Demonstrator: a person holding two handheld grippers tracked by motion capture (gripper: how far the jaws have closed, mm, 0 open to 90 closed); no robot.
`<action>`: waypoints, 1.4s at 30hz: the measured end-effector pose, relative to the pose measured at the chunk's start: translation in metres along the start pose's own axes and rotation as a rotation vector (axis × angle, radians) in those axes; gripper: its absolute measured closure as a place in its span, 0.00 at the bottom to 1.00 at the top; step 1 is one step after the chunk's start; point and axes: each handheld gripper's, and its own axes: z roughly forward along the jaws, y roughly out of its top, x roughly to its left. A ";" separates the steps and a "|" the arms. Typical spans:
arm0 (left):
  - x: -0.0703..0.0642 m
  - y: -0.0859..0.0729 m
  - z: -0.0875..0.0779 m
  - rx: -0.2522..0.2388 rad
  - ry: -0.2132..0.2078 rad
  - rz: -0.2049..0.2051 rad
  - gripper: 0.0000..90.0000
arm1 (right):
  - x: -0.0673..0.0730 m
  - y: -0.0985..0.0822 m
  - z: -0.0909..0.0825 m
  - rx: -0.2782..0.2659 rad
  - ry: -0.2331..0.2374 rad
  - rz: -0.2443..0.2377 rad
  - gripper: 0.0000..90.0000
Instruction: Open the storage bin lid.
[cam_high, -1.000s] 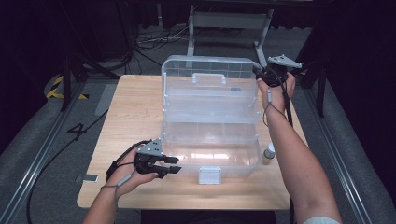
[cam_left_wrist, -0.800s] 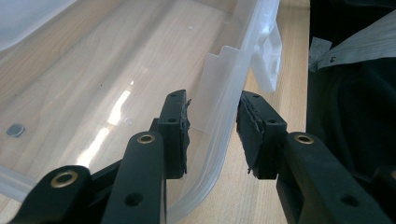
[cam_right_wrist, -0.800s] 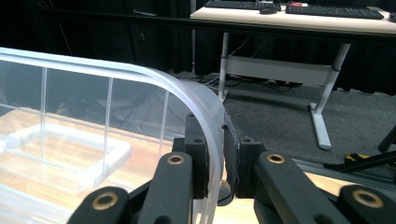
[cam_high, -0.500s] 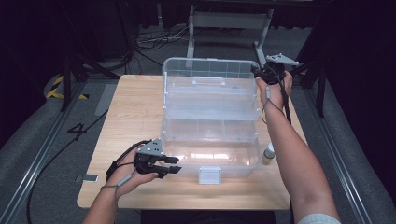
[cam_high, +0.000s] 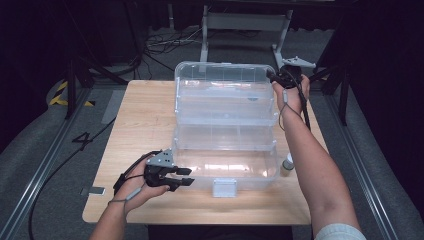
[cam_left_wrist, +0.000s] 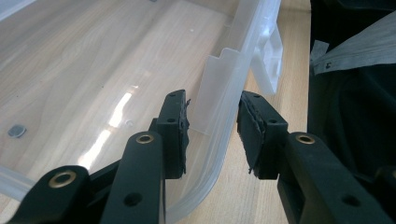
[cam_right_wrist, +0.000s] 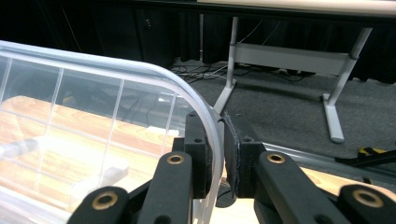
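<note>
Wooden table (cam_high: 145, 120) bears clear plastic box (cam_high: 225, 145) and small bottle (cam_high: 286, 166).

That little bottle (cam_high: 286, 165) at the lower right of the high view is half hidden behind the clear box (cam_high: 225, 120), too small to read (label's a blur). Small dark dot (cam_left_wrist: 17, 130) under the box floor: can't tell what.

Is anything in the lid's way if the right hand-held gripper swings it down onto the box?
Nothing visible blocks it. The right hand-held gripper clamps the lid rim; the trays look empty. The left hand-held gripper straddles the box front rim and might get pinched.
</note>
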 end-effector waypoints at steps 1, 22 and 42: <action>0.000 0.000 0.000 0.000 0.001 0.000 0.70 | -0.001 -0.001 0.002 0.002 0.003 0.000 0.90; 0.000 0.000 0.000 -0.004 -0.001 0.000 0.70 | -0.008 -0.011 0.016 0.007 0.038 -0.033 0.90; 0.001 -0.001 0.000 -0.012 -0.009 -0.007 0.70 | -0.017 -0.022 0.032 0.041 0.074 -0.044 0.91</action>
